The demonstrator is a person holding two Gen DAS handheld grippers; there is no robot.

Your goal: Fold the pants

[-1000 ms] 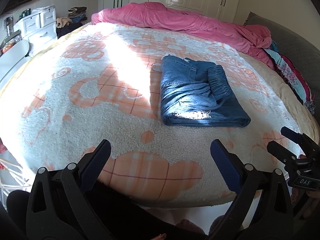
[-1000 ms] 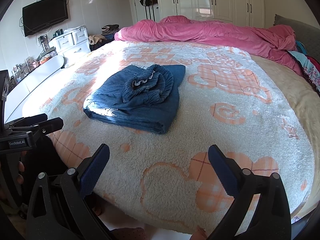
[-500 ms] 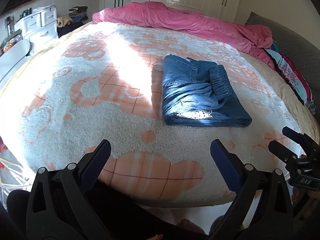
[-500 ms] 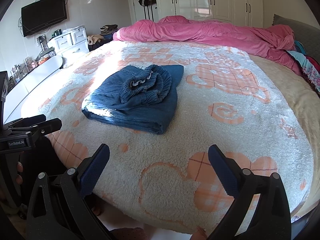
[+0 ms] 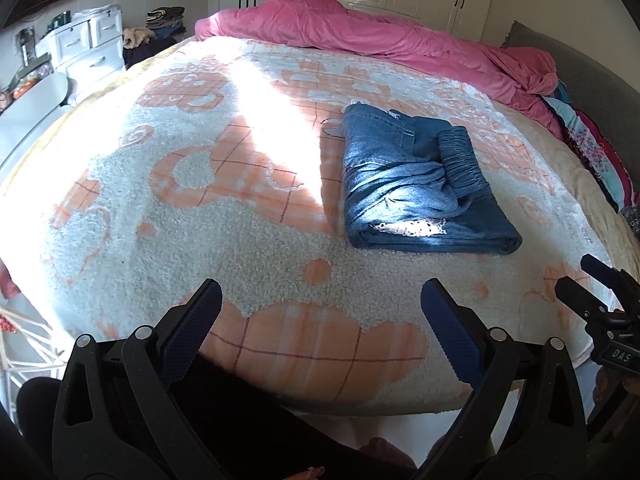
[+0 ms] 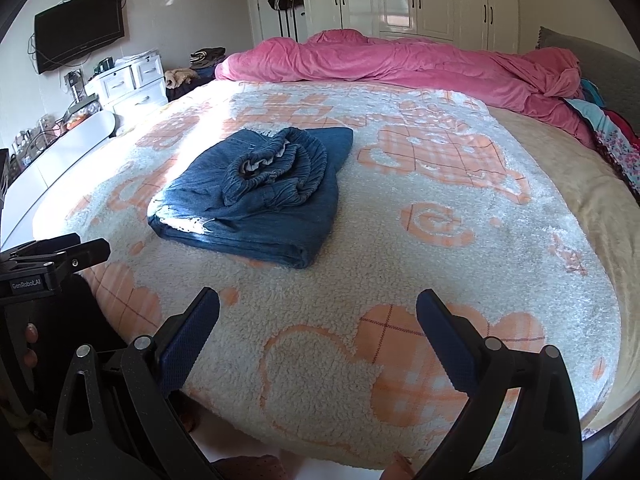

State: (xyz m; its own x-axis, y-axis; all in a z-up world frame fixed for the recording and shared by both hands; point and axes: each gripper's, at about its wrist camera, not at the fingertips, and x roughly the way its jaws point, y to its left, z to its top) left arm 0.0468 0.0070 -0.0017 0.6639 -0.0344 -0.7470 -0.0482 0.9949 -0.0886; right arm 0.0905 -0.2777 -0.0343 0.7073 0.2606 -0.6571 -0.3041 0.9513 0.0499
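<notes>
Pants (image 5: 420,188) are lying folded in a thick denim bundle on the bed (image 5: 200,200), ahead and slightly right of the left hand-held gripper (image 5: 320,320), ahead and left of the right hand-held gripper (image 6: 318,324). Both are hovering at the near bed edge, jaws spread wide, holding nothing, well apart from the bundle. Fold is looking done, though the elastic waistband (image 6: 276,168) is sitting bunched on top. Denim is likely soft, floppy, moderately heavy, not slippery on the fleecy blanket (image 6: 440,240). If tidying, pinching the thick folded near edge (image 5: 436,242) looks best; layers may slide apart.
</notes>
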